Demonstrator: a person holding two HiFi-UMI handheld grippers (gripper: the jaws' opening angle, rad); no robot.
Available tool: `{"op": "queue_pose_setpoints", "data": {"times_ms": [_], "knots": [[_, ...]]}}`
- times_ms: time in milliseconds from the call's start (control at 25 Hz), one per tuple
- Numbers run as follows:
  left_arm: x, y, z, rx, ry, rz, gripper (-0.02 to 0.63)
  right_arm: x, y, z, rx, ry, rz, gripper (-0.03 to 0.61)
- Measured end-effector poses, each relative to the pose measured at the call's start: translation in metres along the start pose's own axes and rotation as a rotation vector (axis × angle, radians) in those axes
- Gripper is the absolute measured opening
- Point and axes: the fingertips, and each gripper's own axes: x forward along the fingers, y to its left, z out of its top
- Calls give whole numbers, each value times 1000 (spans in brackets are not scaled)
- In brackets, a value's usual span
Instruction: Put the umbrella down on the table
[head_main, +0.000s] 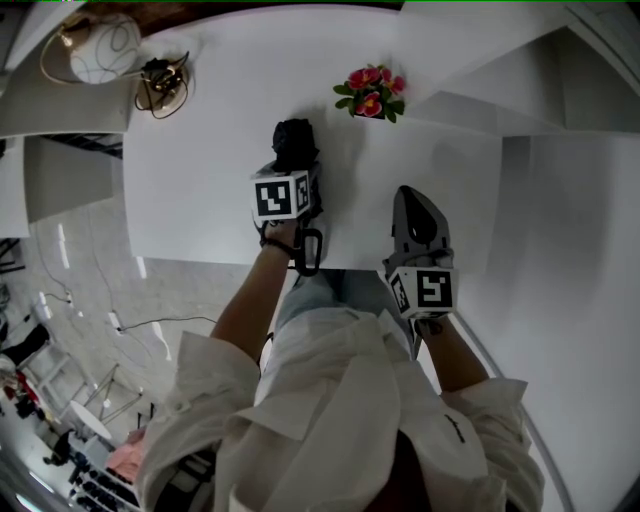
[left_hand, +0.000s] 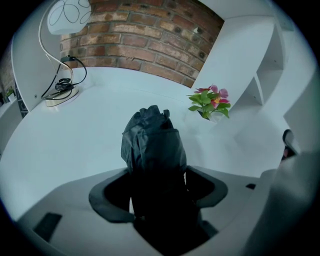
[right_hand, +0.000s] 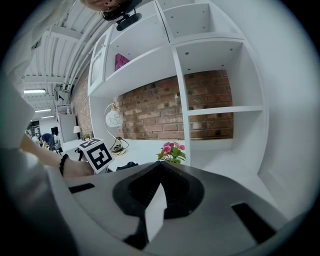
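Observation:
A folded black umbrella (head_main: 293, 140) rests with its far end on the white table (head_main: 210, 140), near the front edge. My left gripper (head_main: 295, 168) points steeply down over it. In the left gripper view the umbrella (left_hand: 152, 145) runs between the jaws, with thin slivers of light on both sides, so the left gripper (left_hand: 156, 172) is open around it. A black strap loop (head_main: 308, 250) hangs behind the gripper at the table's edge. My right gripper (head_main: 410, 197) hovers to the right over the table, shut and empty, with its tips meeting (right_hand: 159, 164).
A small pot of pink flowers (head_main: 371, 93) stands just beyond and right of the umbrella. A white lamp (head_main: 100, 48) with coiled cables (head_main: 163, 85) sits at the far left corner. White shelving (head_main: 560, 90) rises to the right, and a brick wall (left_hand: 150, 45) backs the table.

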Motion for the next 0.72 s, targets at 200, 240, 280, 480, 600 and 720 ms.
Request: {"op": "queue_pose_setpoints", "data": {"times_ms": [200, 240, 280, 480, 600, 720], "knots": [[-21, -3, 12, 23, -69, -7, 334, -9, -4, 8, -7, -20, -10, 18], [-29, -4, 17, 38, -91, -6, 334, -11, -4, 11, -8, -27, -12, 18], [-38, -6, 21, 58, -116, -4, 334, -14, -5, 15, -9, -35, -14, 18], [-98, -32, 48, 143, -267, -45, 331, -36, -7, 49, -28, -101, -28, 18], [-144, -56, 62, 236, -392, -96, 270, -53, -9, 73, -35, -147, -42, 18], [-199, -76, 78, 328, -567, -127, 159, -74, -13, 99, -49, -203, -64, 18]]}}
